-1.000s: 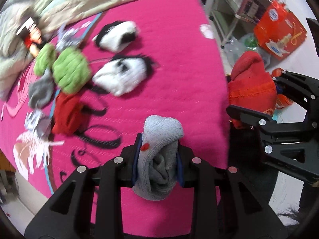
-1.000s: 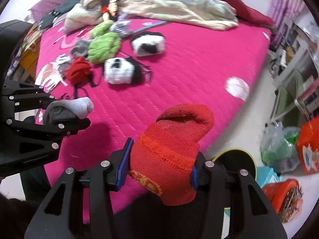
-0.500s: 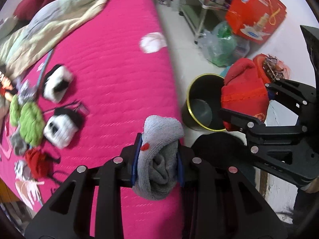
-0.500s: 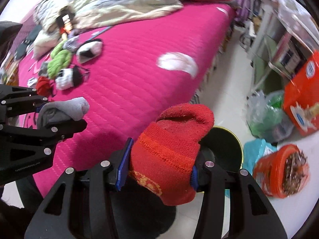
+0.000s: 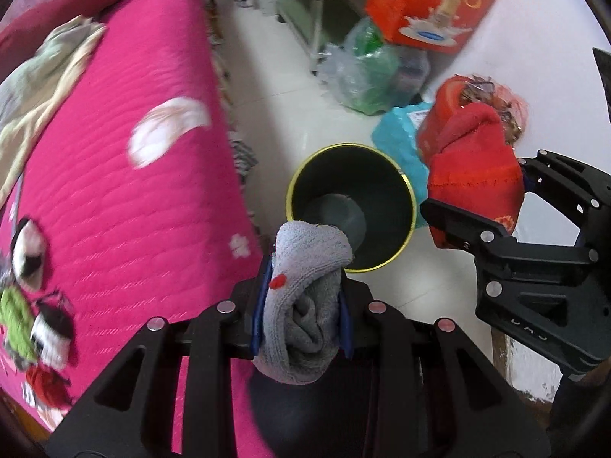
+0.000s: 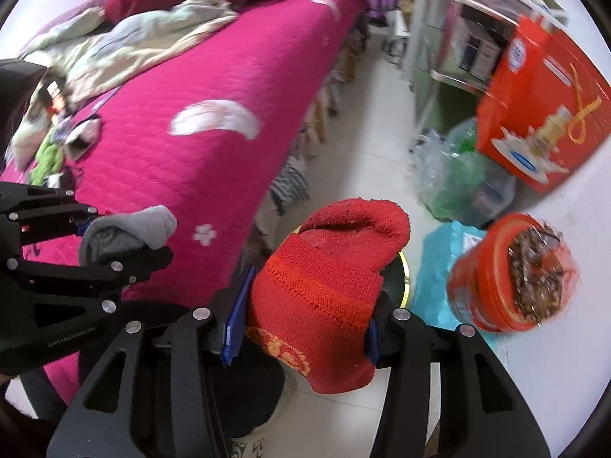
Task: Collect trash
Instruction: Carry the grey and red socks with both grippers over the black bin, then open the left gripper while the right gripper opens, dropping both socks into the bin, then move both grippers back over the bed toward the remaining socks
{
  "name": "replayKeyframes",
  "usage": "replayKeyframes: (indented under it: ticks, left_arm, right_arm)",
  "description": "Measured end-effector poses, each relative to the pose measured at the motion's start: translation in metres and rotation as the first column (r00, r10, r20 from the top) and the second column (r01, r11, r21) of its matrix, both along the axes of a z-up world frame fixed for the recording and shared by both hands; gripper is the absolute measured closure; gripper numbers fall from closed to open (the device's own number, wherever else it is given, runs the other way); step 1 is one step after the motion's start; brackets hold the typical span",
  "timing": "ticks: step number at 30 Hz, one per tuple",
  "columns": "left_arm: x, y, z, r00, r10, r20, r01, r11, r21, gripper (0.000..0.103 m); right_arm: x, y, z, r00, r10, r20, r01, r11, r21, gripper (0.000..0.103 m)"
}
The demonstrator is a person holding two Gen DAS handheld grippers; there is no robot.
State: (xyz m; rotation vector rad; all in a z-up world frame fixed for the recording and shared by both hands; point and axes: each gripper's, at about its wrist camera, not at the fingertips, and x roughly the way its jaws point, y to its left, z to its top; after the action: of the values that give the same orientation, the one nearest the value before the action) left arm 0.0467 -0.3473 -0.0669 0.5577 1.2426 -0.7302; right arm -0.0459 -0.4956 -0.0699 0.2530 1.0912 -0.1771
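My left gripper (image 5: 303,305) is shut on a rolled grey sock (image 5: 307,290), held just in front of a black bin with a yellow rim (image 5: 351,206) on the floor. My right gripper (image 6: 301,320) is shut on a rolled red sock (image 6: 328,290), which hides most of the bin (image 6: 403,278) behind it. In the left wrist view the red sock (image 5: 473,175) hangs just right of the bin. The grey sock also shows in the right wrist view (image 6: 126,233). Several more rolled socks (image 5: 34,252) lie on the pink bed (image 5: 114,191).
An orange bucket full of scraps (image 6: 515,271) stands right of the bin on a blue bag (image 5: 397,141). A green plastic bag (image 5: 370,72), a red carton (image 5: 431,0) and a shelf unit (image 6: 458,49) stand behind. A crumpled blanket (image 6: 126,45) lies on the bed.
Both grippers have swung right, away from the bed and toward the floor, each still holding its sock. The black bin has come into view and now sits right in front of them.
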Motion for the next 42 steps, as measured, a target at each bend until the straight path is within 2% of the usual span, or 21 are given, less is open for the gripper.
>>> replayKeyframes:
  ticks: [4,16,17,18,20,22,28,30,32,42]
  left_arm:
    - [-0.002,-0.026,-0.014,0.999,-0.036,-0.022,0.036,0.999,0.004,0.073]
    - [-0.001,-0.069,-0.042,0.992,-0.109,-0.059,0.11,0.994,0.026,0.072]
    - [-0.001,-0.071,-0.043,0.991,-0.114,-0.063,0.116,0.993,0.027,0.065]
    - [-0.001,-0.073,-0.045,0.99,-0.122,-0.064,0.124,0.992,0.03,0.044]
    - [-0.002,-0.076,-0.045,0.99,-0.135,-0.03,0.137,0.989,0.053,0.018]
    - [-0.001,-0.078,-0.045,0.99,-0.142,0.011,0.141,0.988,0.064,0.017]
    - [0.015,-0.071,-0.046,0.994,-0.108,-0.005,0.108,0.992,0.069,0.017]
    - [0.019,-0.066,-0.046,0.995,-0.099,-0.002,0.099,0.992,0.073,0.017]
    - [0.022,-0.058,-0.045,0.996,-0.088,0.017,0.086,0.993,0.085,0.017]
    - [0.035,-0.017,-0.035,1.0,0.013,-0.013,-0.012,0.998,0.062,0.017]
  right_arm:
    - [-0.008,-0.022,-0.007,0.999,-0.04,-0.013,0.04,0.999,0.001,0.057]
    - [-0.011,-0.058,-0.025,0.994,-0.101,-0.045,0.102,0.995,0.001,0.057]
    - [-0.011,-0.06,-0.026,0.993,-0.104,-0.046,0.104,0.995,-0.001,0.057]
    - [-0.01,-0.062,-0.027,0.993,-0.108,-0.049,0.108,0.994,-0.004,0.057]
    - [-0.008,-0.067,-0.03,0.992,-0.114,-0.055,0.114,0.993,-0.006,0.057]
    - [-0.006,-0.07,-0.032,0.991,-0.116,-0.061,0.116,0.993,-0.009,0.057]
    - [0.003,-0.072,-0.04,0.991,-0.105,-0.081,0.104,0.994,-0.011,0.054]
    - [0.008,-0.07,-0.042,0.99,-0.105,-0.09,0.104,0.994,-0.016,0.045]
    - [0.012,-0.069,-0.043,0.989,-0.119,-0.09,0.116,0.993,-0.035,0.024]
    - [0.028,-0.055,-0.044,0.988,-0.104,-0.118,0.102,0.994,-0.027,0.022]
